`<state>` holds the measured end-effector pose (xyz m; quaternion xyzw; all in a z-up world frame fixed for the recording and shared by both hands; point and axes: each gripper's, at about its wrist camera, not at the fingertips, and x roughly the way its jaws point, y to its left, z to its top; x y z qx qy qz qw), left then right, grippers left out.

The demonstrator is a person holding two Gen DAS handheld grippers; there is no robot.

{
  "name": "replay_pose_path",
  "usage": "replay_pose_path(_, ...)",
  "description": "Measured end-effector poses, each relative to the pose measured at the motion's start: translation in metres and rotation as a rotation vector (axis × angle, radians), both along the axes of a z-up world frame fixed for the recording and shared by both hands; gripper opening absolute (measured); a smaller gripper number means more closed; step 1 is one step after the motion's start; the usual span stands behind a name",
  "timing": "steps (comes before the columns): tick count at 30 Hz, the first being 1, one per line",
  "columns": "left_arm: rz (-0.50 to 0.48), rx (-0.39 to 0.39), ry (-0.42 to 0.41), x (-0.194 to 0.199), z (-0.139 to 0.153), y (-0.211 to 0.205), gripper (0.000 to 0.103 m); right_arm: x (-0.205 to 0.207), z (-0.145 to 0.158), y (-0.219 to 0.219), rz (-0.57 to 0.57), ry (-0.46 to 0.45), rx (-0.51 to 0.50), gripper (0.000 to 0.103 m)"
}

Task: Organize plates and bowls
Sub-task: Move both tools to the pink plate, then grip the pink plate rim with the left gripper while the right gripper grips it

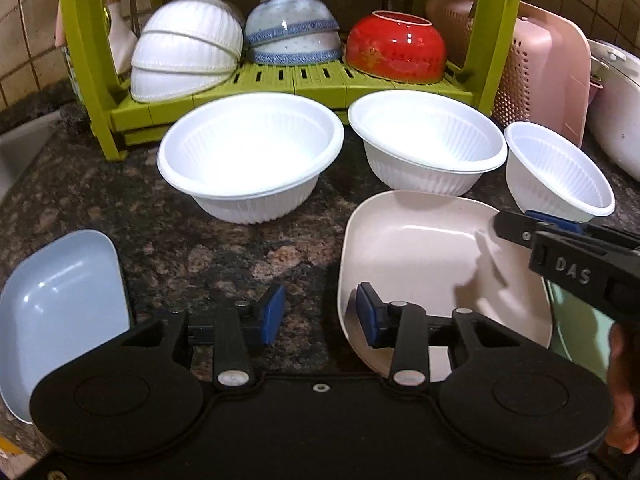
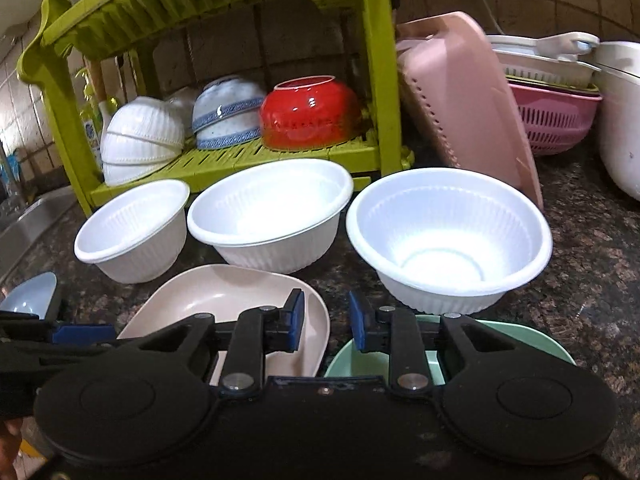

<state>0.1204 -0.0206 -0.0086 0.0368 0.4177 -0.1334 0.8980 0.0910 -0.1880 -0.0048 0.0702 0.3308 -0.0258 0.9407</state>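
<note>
My left gripper (image 1: 320,314) is open, and the left rim of the pink square plate (image 1: 440,264) lies between its blue pads (image 1: 366,314). A blue plate (image 1: 60,312) rests at the near left. Three white ribbed bowls stand upright in a row: a large one (image 1: 252,156), a middle one (image 1: 428,140) and a small one (image 1: 556,164). My right gripper (image 2: 327,320) is open and empty. It hovers over the gap between the pink plate (image 2: 208,296) and a green plate (image 2: 520,340). The white bowl (image 2: 448,240) sits just beyond it.
A green dish rack (image 1: 280,84) stands behind, holding upturned white bowls (image 1: 188,48), blue-patterned bowls (image 1: 292,28) and a red bowl (image 1: 396,48). To the right are a pink basket (image 2: 460,92), a pink colander (image 2: 556,120) and a white appliance (image 2: 620,128). A sink (image 2: 28,224) lies at the left.
</note>
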Motion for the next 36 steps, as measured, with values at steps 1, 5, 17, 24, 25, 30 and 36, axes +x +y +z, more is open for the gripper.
replay_pose_path(1,-0.003,-0.002,0.005,0.000,0.000,0.000,0.048,0.000,-0.001,0.002,0.010,0.005,0.000,0.026)
replay_pose_path(5,-0.011,-0.004,0.014,-0.003,0.000,0.001,0.047,0.001,-0.004,0.009,0.036,0.009,-0.011,0.025)
replay_pose_path(17,-0.036,-0.022,0.027,-0.007,0.003,0.010,0.034,0.000,-0.001,0.017,0.088,-0.009,0.026,0.021)
replay_pose_path(24,0.000,-0.019,-0.007,-0.002,0.008,0.014,0.035,-0.005,-0.001,0.015,0.047,0.043,0.038,0.024)
replay_pose_path(25,0.004,-0.016,-0.008,-0.001,0.008,0.013,0.035,-0.006,-0.002,0.015,0.048,0.050,0.045,0.024)
replay_pose_path(30,0.014,0.022,-0.001,0.008,0.000,0.007,0.036,-0.012,-0.003,0.017,0.063,0.066,0.048,0.024)
replay_pose_path(36,0.005,0.032,-0.021,0.011,-0.003,0.001,0.033,-0.014,-0.004,0.024,0.074,0.057,0.011,0.023)
